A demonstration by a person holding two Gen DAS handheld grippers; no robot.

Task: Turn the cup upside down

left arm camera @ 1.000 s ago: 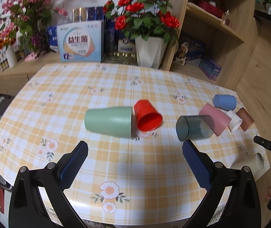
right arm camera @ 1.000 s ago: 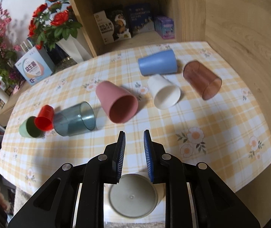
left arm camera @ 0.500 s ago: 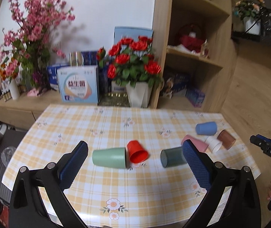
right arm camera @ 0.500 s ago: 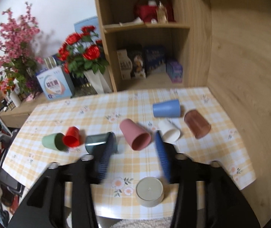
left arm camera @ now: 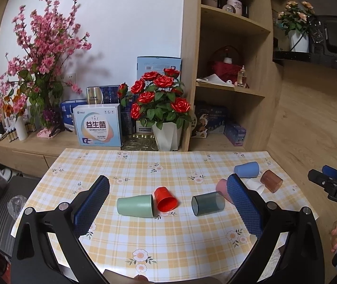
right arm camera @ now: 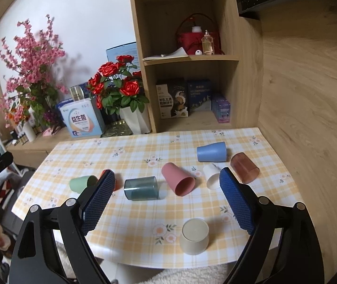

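Both tongs, left and right, stand wide open and empty above the checked tabletop; next, advise gripping the sideways pink plastic cup, lower centre, across its wall, then inverting.

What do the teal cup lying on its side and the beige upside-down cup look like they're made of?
Teal cup: probably clear tinted plastic, glossy; the checked tablecloth shows through its wall. Beige cup: opaque with a matte, even surface and no sheen, likely plastic or a wheat-straw type composite; the look leaves that open.
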